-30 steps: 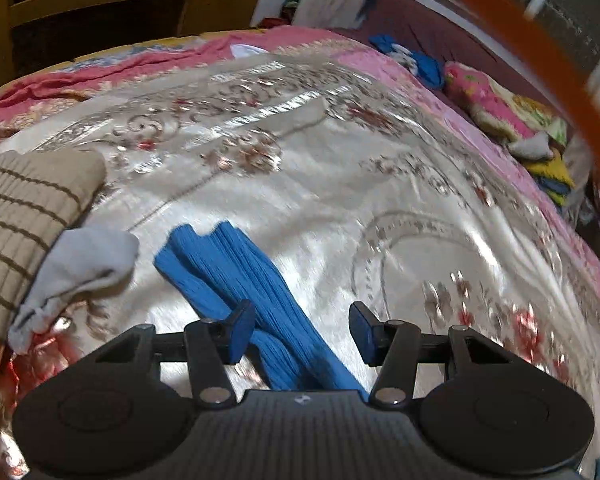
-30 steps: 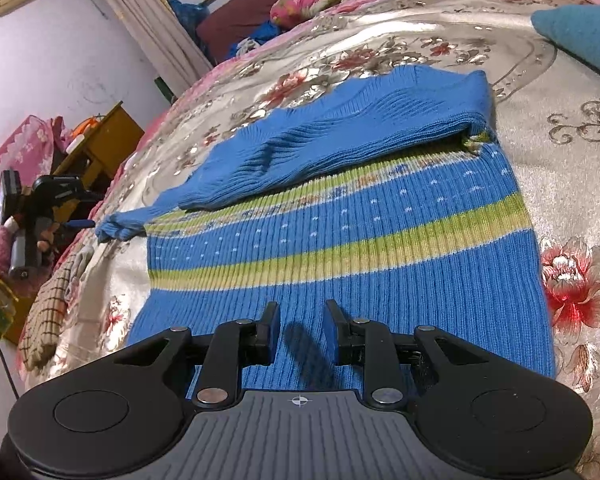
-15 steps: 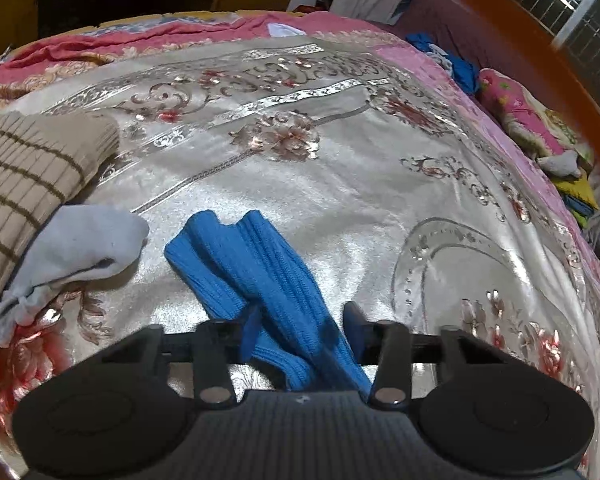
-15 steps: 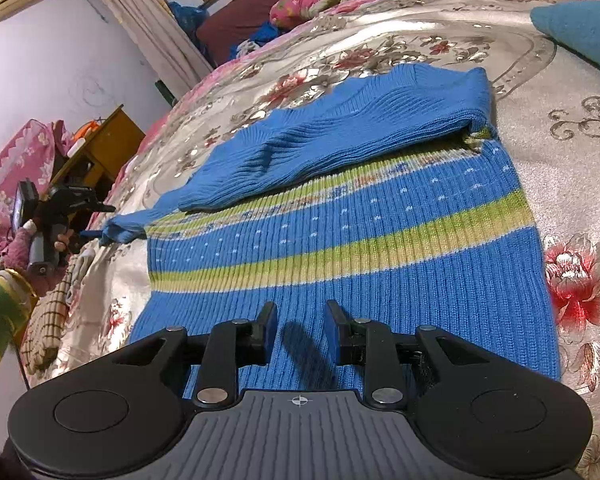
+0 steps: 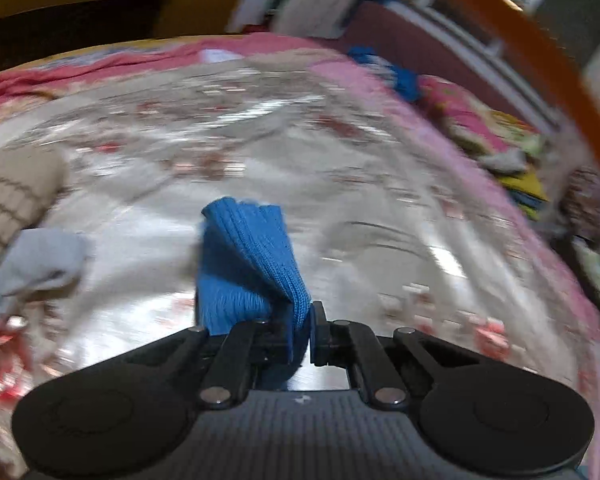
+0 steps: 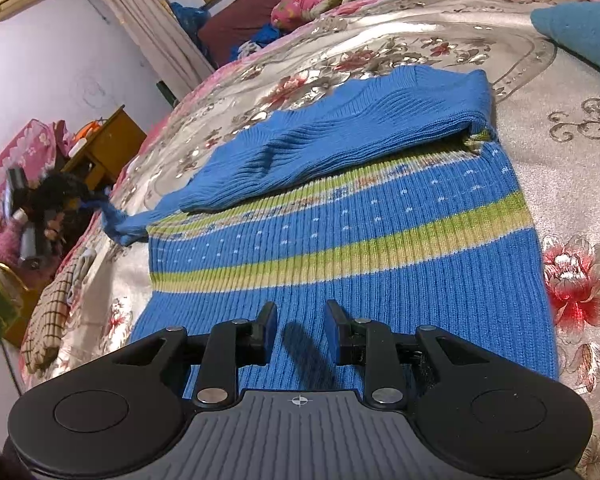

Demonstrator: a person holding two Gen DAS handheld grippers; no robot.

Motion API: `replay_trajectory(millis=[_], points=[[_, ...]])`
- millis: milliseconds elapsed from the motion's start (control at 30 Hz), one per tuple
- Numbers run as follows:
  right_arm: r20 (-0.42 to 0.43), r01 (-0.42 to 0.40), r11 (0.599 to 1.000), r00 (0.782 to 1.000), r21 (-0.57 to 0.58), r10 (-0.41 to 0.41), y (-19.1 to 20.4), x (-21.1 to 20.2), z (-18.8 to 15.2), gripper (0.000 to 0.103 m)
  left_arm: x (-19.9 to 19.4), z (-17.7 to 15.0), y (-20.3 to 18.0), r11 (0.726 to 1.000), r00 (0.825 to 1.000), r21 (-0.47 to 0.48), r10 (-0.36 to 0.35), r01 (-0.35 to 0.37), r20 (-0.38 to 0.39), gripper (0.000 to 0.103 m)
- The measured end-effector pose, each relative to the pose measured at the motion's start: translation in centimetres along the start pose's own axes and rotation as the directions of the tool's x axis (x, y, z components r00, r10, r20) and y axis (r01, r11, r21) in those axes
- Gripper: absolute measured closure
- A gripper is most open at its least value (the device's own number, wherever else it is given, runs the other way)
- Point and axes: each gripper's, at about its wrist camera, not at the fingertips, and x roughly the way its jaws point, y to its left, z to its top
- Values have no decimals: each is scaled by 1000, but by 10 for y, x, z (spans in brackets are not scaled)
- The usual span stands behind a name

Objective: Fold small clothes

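- Left wrist view, motion-blurred: at our far left a tan striped cloth (image 5: 8,196) lies at the bed's edge, with a pale grey sock (image 5: 32,268) just beside it on the silver floral bedspread (image 5: 380,208).
- In the middle, our left claw (image 5: 300,330) is clamped tight on the blue sleeve (image 5: 252,256) of the sweater; the cuff end stands bunched up off the bedspread in front of the fingers.
- To the right of the sleeve the bedspread runs bare up to its pink border, and past that border a heap of bright clothes (image 5: 496,144) sits well apart. An orange bar (image 5: 540,80) crosses the upper right corner of the view.
- Right wrist view: at the far left the bed's edge meets a wooden cabinet (image 6: 108,148), and the tan checked cloth (image 6: 52,316) lies near that edge.
- The blue striped sweater (image 6: 380,248) lies flat across the middle of the bed, one sleeve folded over its upper part, the other sleeve trailing off its left side toward the left claw, seen small there.
- Our right claw (image 6: 301,330) hangs parted over the sweater's lower hem, gripping nothing; we cannot tell whether the tips touch the knit.
- To the right, bare bedspread borders the sweater, and a teal cushion (image 6: 580,32) lies well apart at the upper right edge.
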Motion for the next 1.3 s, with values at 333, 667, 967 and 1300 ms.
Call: replay_trajectory(millis=[333,667,967,1300], points=[[9,1,1000,1000,-15,0,3,-5,1,75,-42,-79,-148,838,870,263,-411,479,-274,89],[29,11,998,1000,57,-13,-14,-13,7,75,-26,-177,-170,784,786,329,-300,526,-541,75],[139,74,994,987,74,-84,-23,-14,22,65,-56,-175,-101,799,898,471,-184,373,-399,68],[156,119,990,979,81,-131,-16,33,92,62,-58,-160,-57,795,932,508,-195,332,-304,52]])
